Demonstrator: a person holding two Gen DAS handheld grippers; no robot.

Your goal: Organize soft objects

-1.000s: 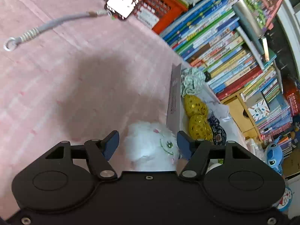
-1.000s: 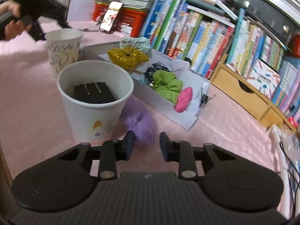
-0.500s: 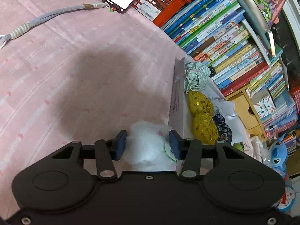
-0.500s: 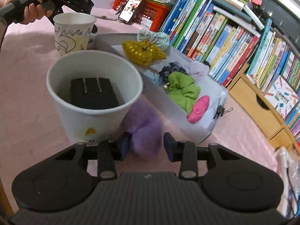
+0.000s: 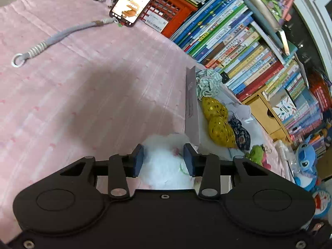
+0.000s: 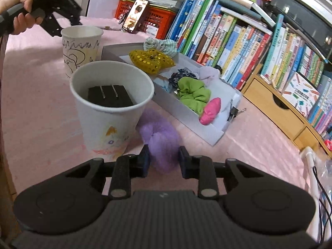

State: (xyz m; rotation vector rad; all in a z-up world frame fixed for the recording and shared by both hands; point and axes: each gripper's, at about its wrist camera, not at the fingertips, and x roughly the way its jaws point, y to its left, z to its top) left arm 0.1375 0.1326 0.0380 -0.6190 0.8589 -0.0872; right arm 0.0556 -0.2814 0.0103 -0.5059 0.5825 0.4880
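My left gripper [image 5: 164, 157] has a white fluffy toy [image 5: 166, 166] between its blue pads; the jaws are closing and both pads press into the fluff. It sits on the pink cloth against the outer wall of a grey box [image 5: 192, 103]. My right gripper [image 6: 162, 158] is shut on a purple fluffy scrunchie [image 6: 159, 137] that lies between a paper cup [image 6: 103, 128] and the grey box [image 6: 182, 110]. Inside the box lie a yellow sequin bow [image 6: 151, 61], a green scrunchie [image 6: 193, 93], a pink piece [image 6: 210, 111] and a striped scrunchie [image 6: 160, 44].
The near cup holds a black charger [image 6: 110, 95]. A second drawn-on cup [image 6: 81, 43] stands behind it, with a hand [image 6: 22, 10] above. A phone [image 5: 137, 2] on a lanyard [image 5: 62, 37] leans on a red basket [image 5: 170, 10]. Books [image 5: 238, 47] and a wooden drawer unit [image 6: 280, 108] line the right.
Both pairs of jaws have narrowed: the left now squeezes the white fluffy toy, the right has closed on the purple scrunchie. Both views shifted slightly.
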